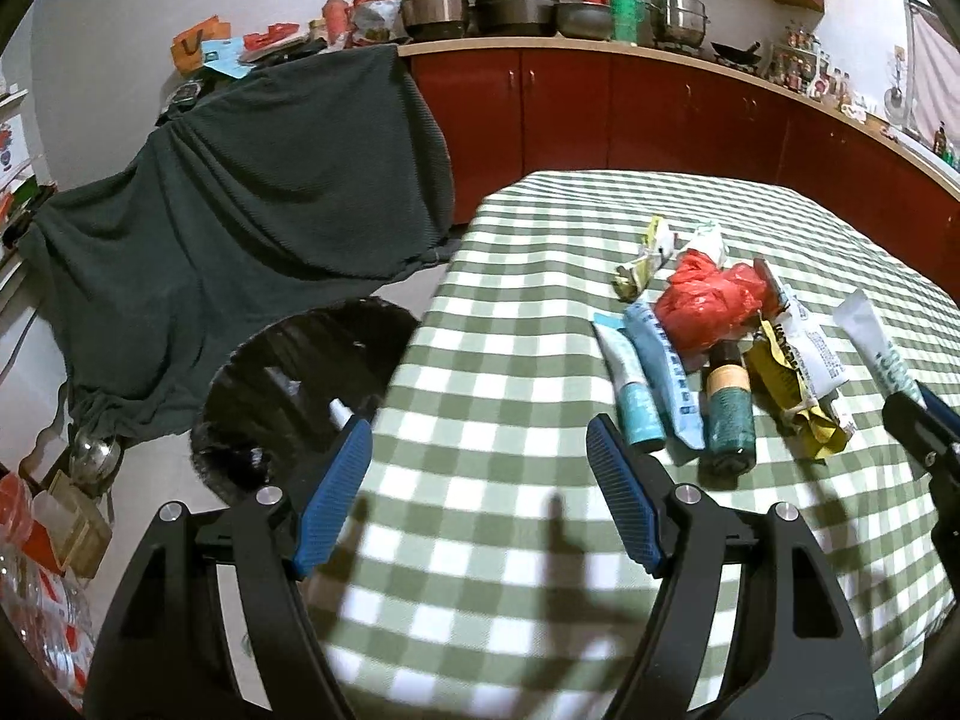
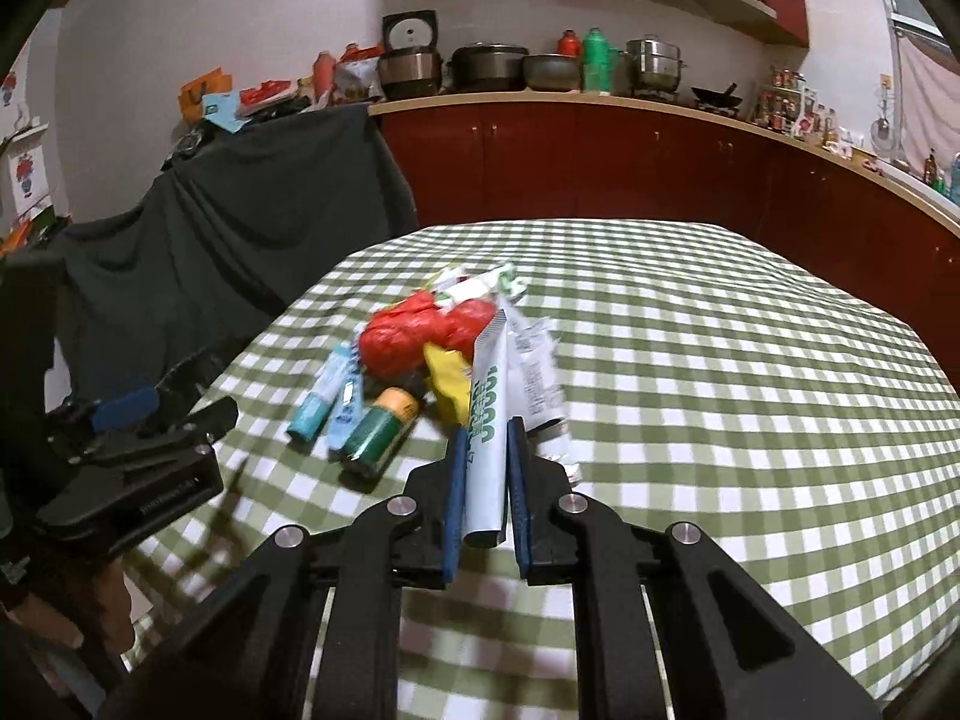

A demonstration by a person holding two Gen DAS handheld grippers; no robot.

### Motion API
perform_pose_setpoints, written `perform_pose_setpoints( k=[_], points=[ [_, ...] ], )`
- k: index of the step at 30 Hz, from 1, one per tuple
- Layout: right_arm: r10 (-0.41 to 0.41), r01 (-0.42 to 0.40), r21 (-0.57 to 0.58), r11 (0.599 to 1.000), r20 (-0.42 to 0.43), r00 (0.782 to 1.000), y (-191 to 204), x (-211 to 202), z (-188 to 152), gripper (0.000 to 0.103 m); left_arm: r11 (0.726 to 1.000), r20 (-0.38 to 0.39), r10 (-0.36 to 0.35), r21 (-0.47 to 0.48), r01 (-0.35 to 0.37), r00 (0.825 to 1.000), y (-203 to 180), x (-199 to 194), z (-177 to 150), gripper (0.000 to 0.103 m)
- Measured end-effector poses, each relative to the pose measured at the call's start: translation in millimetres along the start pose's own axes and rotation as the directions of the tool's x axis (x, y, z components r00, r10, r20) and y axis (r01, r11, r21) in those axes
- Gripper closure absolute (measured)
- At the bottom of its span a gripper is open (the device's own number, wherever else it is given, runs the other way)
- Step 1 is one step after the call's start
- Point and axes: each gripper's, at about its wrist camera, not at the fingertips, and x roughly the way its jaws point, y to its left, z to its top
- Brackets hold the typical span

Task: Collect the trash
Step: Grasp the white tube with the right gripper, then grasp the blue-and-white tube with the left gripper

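White tube [image 2: 487,420], green lettering: pinched flat between the pads of the right gripper [image 2: 487,450], centre of that view, raised clear of the checked cloth [image 2: 720,360] (presumably for carrying to the bin). Left gripper [image 1: 480,450]: jaws spread, nothing between them, held over the table edge. Black bin [image 1: 300,384]: seen on the floor, centre left of the left view, beside the table. Remaining trash: red bag [image 1: 702,306], blue tubes [image 1: 660,378], bottle [image 1: 728,414], wrappers [image 1: 798,372], heaped mid-table, uncollected.
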Motion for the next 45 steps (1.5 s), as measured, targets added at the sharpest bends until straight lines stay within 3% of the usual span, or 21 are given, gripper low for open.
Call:
perform_pose_setpoints(
  k=[21,26,30,34,45],
  points=[
    [-0.015,0.021,0.118,0.993,-0.056,0.998,-47.0,40.9,6.9,0.089,0.997,-0.070,-0.015,0.075,0.020,0.997,-36.7,51.2,19.5,0.032],
    [-0.013,0.022,0.129,0.991,-0.065,0.998,-51.4,44.1,4.9,0.089,0.996,-0.078,-0.030,0.087,0.036,0.997,-38.8,53.0,19.0,0.054],
    [-0.015,0.023,0.129,0.991,-0.068,0.998,-51.6,44.9,3.6,0.089,0.992,-0.069,-0.033,0.120,0.041,0.997,-45.5,50.8,17.3,0.066],
    [-0.015,0.023,0.127,0.992,-0.066,0.998,-50.3,44.4,3.3,0.089,0.989,-0.066,-0.047,0.140,0.056,0.997,-50.2,49.1,15.2,0.086],
    [-0.005,0.011,0.105,0.994,-0.060,0.998,-39.9,42.3,4.5,0.089,0.993,-0.028,-0.040,0.110,0.043,0.999,-32.3,37.9,17.1,0.091]
  ],
)
